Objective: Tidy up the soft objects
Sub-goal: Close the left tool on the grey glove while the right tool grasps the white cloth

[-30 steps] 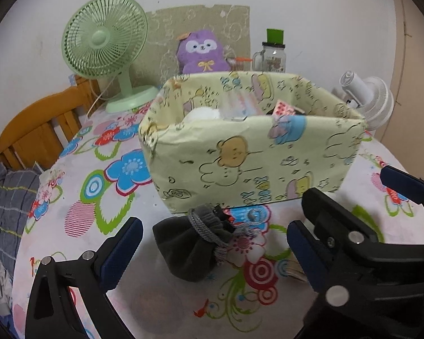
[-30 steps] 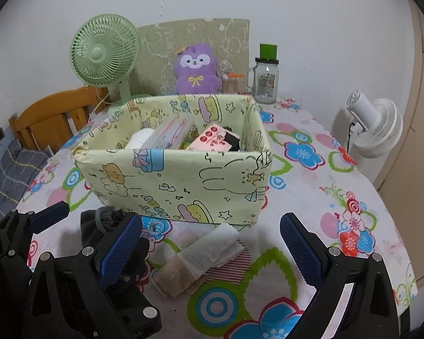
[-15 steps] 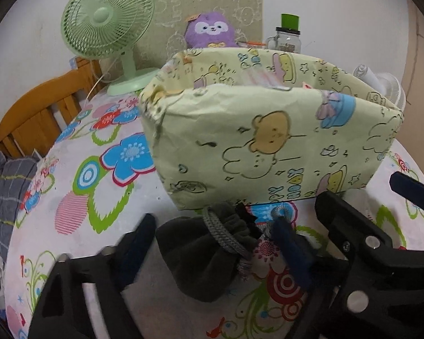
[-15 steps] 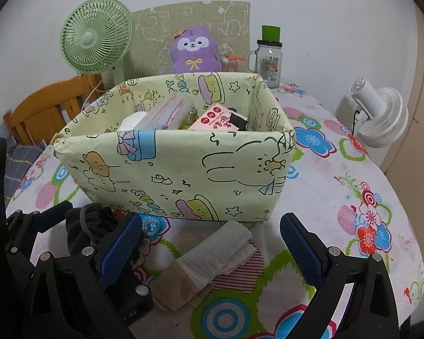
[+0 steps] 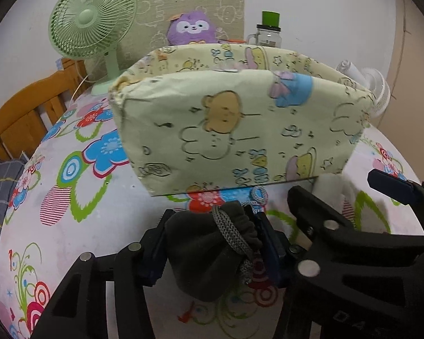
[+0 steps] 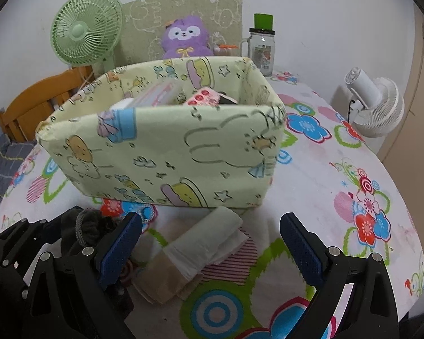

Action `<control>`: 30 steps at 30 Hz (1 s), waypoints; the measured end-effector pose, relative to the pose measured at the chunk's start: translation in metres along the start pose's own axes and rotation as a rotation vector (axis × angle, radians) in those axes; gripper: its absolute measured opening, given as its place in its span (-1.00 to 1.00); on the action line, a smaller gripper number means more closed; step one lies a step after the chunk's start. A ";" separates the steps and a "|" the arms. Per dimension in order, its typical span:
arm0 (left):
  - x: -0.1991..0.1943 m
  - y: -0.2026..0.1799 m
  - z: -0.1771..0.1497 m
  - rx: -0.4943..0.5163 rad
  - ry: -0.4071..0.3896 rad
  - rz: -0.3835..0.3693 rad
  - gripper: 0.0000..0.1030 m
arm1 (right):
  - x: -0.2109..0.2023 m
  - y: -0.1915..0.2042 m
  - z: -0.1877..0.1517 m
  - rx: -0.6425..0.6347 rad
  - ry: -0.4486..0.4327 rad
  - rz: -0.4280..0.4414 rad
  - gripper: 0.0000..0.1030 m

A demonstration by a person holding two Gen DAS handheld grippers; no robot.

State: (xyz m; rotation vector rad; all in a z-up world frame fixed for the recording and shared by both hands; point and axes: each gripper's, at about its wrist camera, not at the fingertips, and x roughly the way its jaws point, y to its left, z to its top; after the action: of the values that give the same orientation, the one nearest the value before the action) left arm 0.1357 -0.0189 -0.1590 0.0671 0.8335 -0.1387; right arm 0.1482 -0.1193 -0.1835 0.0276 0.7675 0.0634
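Floral tablecloth [image 6: 311, 180] carries a yellow fabric box [image 6: 166, 152]; before it, the left gripper [image 5: 212, 248], jaws just closing, pinches a dark drawstring pouch [image 5: 209, 254]. Right gripper [image 6: 210, 250] hangs spread over folded cloths [image 6: 200, 248].

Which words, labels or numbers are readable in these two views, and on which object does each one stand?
"DAS": raised letters on the black gripper frame, cut off by the picture edge.
Blue lettering printed on the fabric box: too distorted to read.
Label on the glass jar: too small to read.
Print on the pink packet inside the box: blurred, unreadable.
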 end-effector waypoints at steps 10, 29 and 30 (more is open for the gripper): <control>0.003 -0.017 0.002 0.051 0.005 -0.003 0.10 | 0.016 -0.016 -0.003 0.059 0.067 0.023 0.44; -0.004 -0.026 -0.002 0.042 0.025 -0.063 0.05 | 0.002 -0.010 -0.010 0.020 0.062 0.102 -0.52; -0.006 -0.027 -0.003 0.040 0.022 -0.065 0.05 | 0.000 -0.011 -0.010 0.020 0.059 0.101 -0.53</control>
State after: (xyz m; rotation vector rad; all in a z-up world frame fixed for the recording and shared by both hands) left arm 0.1255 -0.0442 -0.1567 0.0795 0.8557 -0.2166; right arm 0.1416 -0.1300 -0.1912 0.0836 0.8249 0.1535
